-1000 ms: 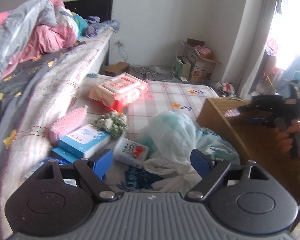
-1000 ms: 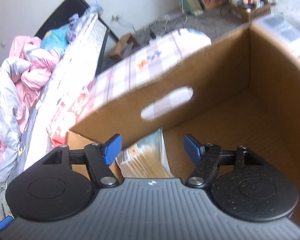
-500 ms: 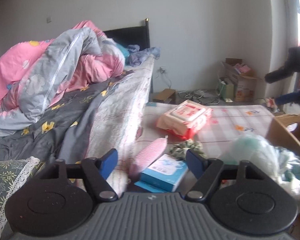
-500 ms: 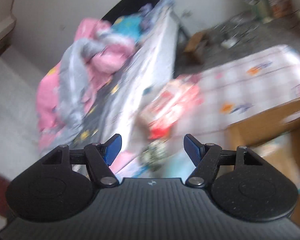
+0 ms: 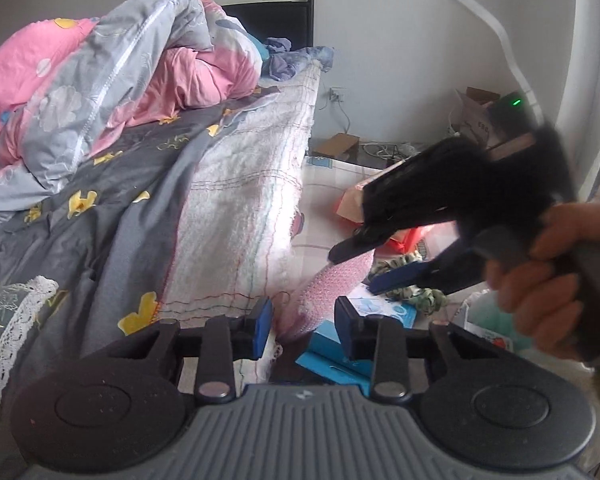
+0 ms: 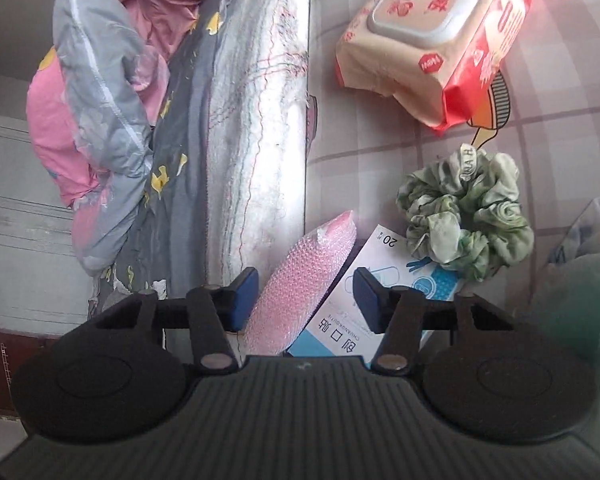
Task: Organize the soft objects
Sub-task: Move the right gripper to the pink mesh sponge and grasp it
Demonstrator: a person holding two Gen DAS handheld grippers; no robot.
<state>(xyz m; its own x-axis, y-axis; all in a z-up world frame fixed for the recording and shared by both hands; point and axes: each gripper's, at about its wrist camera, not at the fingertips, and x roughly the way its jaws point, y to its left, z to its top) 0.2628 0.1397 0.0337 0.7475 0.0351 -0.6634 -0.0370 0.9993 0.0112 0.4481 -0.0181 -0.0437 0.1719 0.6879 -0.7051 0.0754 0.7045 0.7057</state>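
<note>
A pink bubble-wrap pouch point(image 6: 300, 276) leans beside the bed on the checked mat, next to a blue and white plaster box point(image 6: 364, 304), a green scrunchie point(image 6: 466, 216) and a red and cream wet-wipe pack point(image 6: 436, 36). My right gripper point(image 6: 306, 300) is open and hangs just above the pouch, its jaws either side of it. In the left wrist view my right gripper point(image 5: 352, 268) is blurred above the pouch point(image 5: 332, 292). My left gripper point(image 5: 303, 332) is open and empty, held back from the pouch and box point(image 5: 340, 356).
A bed with a grey sheet point(image 5: 112, 216) and a pink and grey duvet point(image 5: 100, 76) fills the left. A pale plastic bag point(image 6: 580, 256) lies at the right. Cardboard boxes point(image 5: 476, 116) stand by the far wall.
My right gripper has left the cardboard box and swung down over the pink pouch. My left gripper has turned left toward the bed and its jaws have narrowed.
</note>
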